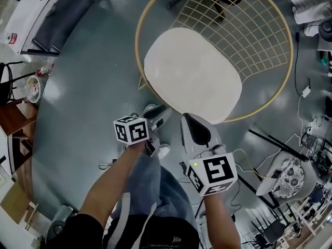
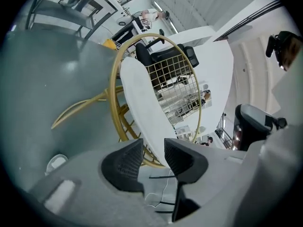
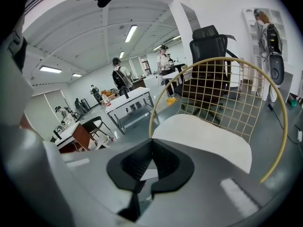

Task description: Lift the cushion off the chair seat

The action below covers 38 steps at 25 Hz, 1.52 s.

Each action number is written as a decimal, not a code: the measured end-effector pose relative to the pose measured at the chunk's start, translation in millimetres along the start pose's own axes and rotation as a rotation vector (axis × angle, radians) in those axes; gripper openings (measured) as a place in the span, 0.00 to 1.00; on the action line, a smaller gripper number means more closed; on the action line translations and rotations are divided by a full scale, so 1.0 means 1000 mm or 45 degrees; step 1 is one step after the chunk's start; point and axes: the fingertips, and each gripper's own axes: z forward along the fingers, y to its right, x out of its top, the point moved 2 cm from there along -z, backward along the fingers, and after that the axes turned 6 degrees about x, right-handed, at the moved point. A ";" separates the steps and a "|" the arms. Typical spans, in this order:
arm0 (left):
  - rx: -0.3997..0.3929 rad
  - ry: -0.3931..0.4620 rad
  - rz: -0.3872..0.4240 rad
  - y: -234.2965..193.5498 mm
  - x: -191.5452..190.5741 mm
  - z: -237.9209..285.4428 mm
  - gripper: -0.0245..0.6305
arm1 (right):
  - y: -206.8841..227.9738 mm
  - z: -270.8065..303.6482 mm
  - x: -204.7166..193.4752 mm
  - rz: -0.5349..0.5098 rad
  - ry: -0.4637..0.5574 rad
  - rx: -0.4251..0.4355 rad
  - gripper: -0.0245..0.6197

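Observation:
A white oval cushion [image 1: 192, 74] lies on the seat of a round gold wire chair [image 1: 270, 30]. Both grippers hover just short of the cushion's near edge, touching nothing. My left gripper [image 1: 158, 115] is open; in the left gripper view its jaws [image 2: 154, 148] stand apart with nothing between them, and the cushion [image 2: 142, 103] shows edge-on beyond, inside the gold rim [image 2: 113, 79]. My right gripper [image 1: 194, 126] is shut; in the right gripper view its tips [image 3: 151, 145] meet, with the cushion [image 3: 203, 136] just ahead and the wire back [image 3: 279, 108] behind it.
Grey floor surrounds the chair. A desk [image 1: 57, 14] stands at the far left, with a black chair [image 1: 8, 82] nearer. Cables [image 1: 303, 95] trail on the floor at right, near a patterned seat [image 1: 290, 178]. Several people and a table [image 3: 128, 103] stand far off.

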 end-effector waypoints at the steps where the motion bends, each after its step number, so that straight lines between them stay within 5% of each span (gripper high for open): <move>1: -0.012 0.001 -0.011 -0.001 0.000 0.002 0.25 | 0.002 0.001 0.000 0.005 -0.002 -0.001 0.03; 17: -0.043 0.031 -0.171 -0.005 0.011 0.034 0.29 | 0.016 0.006 -0.017 0.063 -0.049 -0.012 0.03; 23: -0.019 0.026 -0.270 -0.002 0.011 0.039 0.13 | 0.023 -0.004 -0.022 0.095 -0.059 -0.045 0.03; 38: -0.142 0.049 -0.218 0.078 0.045 0.018 0.09 | 0.031 -0.039 0.001 0.151 0.031 -0.123 0.03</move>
